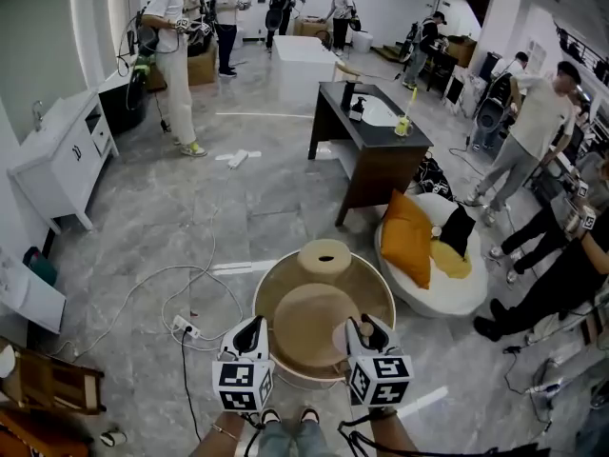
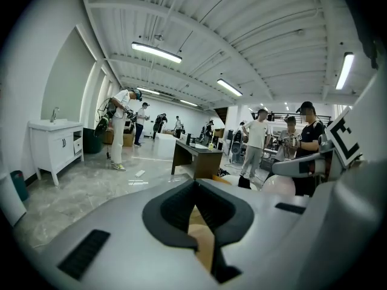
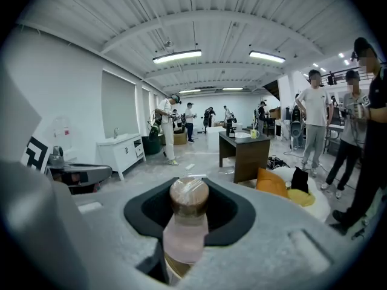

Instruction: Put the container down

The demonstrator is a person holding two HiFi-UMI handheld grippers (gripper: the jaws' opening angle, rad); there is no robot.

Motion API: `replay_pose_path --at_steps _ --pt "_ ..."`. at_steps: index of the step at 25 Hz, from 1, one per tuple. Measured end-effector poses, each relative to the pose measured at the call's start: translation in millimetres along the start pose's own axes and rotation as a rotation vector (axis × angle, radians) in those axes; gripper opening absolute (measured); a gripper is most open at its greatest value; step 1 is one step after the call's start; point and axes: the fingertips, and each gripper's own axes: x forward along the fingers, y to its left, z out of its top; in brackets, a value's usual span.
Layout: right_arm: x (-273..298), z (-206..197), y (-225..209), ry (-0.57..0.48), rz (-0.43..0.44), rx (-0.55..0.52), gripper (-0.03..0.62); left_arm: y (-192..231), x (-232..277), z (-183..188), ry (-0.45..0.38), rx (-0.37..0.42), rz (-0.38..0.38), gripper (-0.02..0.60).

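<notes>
The container (image 3: 186, 229) is a small pale pink bottle with a brown cap, standing upright between the jaws of my right gripper (image 3: 188, 213), which is shut on it. In the head view the container (image 1: 341, 337) shows as a pinkish patch just left of my right gripper (image 1: 366, 339), over the right part of a round beige tub table (image 1: 384, 296). My left gripper (image 1: 247, 341) hovers at the tub's left rim. In the left gripper view its jaws (image 2: 199, 213) stand a narrow slit apart with nothing between them; tan surface shows through.
A wooden disc (image 1: 312, 324) and a short round block (image 1: 324, 255) lie in the tub. A white floor seat with an orange pillow (image 1: 407, 238) sits to the right, a dark desk (image 1: 371, 136) beyond. Cables and a power strip (image 1: 186, 328) lie left. Several people stand around.
</notes>
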Motion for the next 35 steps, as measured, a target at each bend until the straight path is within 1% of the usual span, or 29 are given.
replay_pose_path --at_steps 6,13,20,23,28,32,35 --pt "11.1 -25.0 -15.4 0.037 -0.004 0.037 0.120 0.7 13.7 -23.9 0.035 -0.004 0.019 0.002" --pt "32.7 -52.8 -30.4 0.055 0.000 0.069 0.120 6.8 35.5 -54.2 0.079 -0.022 0.036 0.002" --pt "56.2 -91.0 -45.3 0.060 0.004 0.099 0.120 12.6 57.5 -91.6 0.099 -0.024 0.048 0.002" --pt "65.7 -112.7 -49.5 0.073 0.010 0.105 0.120 14.2 63.5 -113.5 0.112 -0.025 0.051 0.002" --pt "79.4 -153.6 -53.6 0.110 0.016 0.117 0.120 18.7 71.6 -159.6 0.162 -0.041 0.068 0.002" --pt "88.3 -186.7 -50.3 0.145 0.030 0.117 0.120 22.4 75.1 -197.3 0.195 -0.058 0.072 0.002" --pt "97.9 -211.8 -44.9 0.164 0.047 0.113 0.120 29.7 79.8 -222.6 0.204 -0.067 0.079 0.002"
